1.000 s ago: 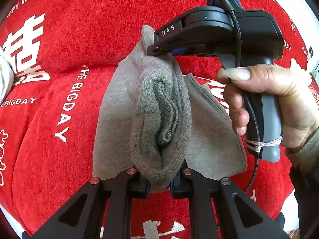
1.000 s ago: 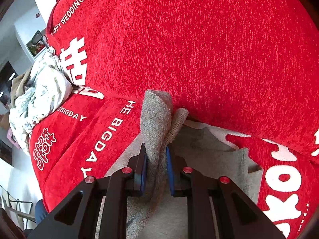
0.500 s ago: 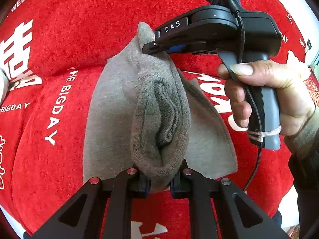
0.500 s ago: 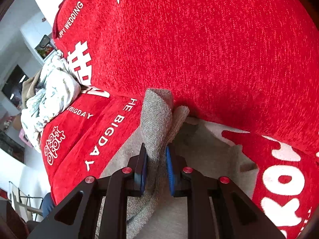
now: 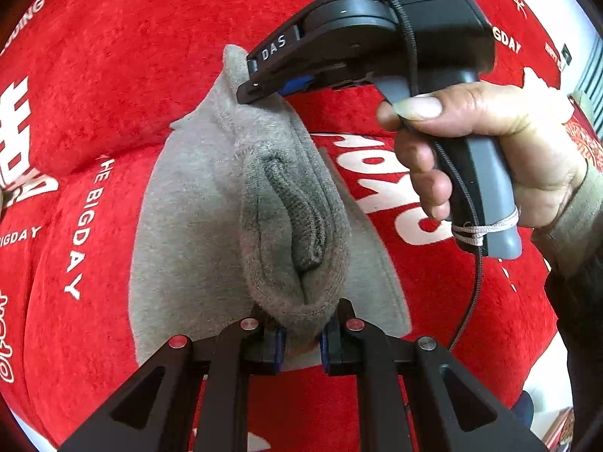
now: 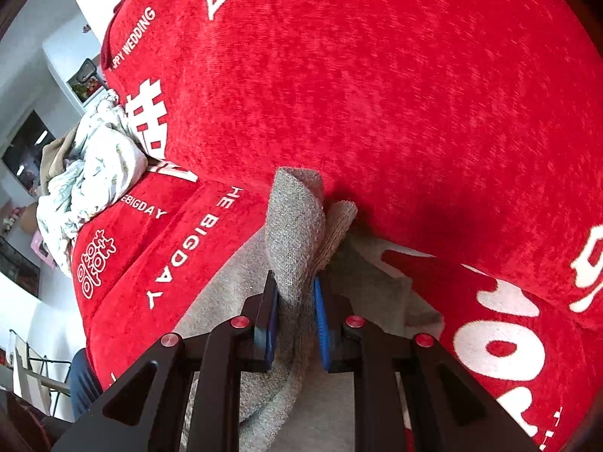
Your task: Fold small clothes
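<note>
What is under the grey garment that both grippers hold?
Under the grey garment lies a red sofa cover with white letters. Around the cloth the cover shows; the part directly beneath it is hidden. Left gripper and right gripper pinch its edge.

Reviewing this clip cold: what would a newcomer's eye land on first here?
A grey knitted garment bunched up over a bright red sofa cover with white lettering. Both grippers pinch it: the left gripper nearest the lens, the right gripper at its far edge, held by a hand.
</note>
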{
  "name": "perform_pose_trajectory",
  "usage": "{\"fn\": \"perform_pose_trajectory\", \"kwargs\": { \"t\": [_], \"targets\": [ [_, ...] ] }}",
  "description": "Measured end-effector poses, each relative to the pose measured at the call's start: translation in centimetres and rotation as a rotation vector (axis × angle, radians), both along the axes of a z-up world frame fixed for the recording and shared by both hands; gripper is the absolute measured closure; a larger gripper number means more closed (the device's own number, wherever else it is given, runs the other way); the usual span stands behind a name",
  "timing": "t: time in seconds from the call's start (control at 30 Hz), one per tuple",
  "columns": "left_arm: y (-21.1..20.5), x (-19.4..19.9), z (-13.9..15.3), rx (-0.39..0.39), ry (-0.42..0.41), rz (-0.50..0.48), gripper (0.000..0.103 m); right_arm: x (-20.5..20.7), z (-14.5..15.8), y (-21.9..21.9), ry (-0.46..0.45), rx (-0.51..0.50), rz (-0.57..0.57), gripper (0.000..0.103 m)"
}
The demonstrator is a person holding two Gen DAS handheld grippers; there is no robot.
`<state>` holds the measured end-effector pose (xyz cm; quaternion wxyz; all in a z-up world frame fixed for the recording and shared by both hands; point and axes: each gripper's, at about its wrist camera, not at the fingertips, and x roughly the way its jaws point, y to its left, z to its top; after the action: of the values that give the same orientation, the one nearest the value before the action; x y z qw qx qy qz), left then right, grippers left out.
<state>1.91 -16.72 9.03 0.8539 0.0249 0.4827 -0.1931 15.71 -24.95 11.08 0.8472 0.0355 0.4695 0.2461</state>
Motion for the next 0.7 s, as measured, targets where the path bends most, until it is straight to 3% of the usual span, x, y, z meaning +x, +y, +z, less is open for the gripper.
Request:
{"fn": "perform_pose_trajectory", "kwargs": {
  "t": [0.4,0.7],
  "targets": [
    [-3.3,0.2,-1.7,0.057,0.011,-0.044,0.089,0.1,-2.0,-3.0,0.019,0.031,-0.032,0.084],
    [-5.7,0.5,-3.9,0.138,0.016,-0.068,0.089,0.4,-5.6,-5.5,0.068,0.075,-0.097,0.084]
  ]
}}
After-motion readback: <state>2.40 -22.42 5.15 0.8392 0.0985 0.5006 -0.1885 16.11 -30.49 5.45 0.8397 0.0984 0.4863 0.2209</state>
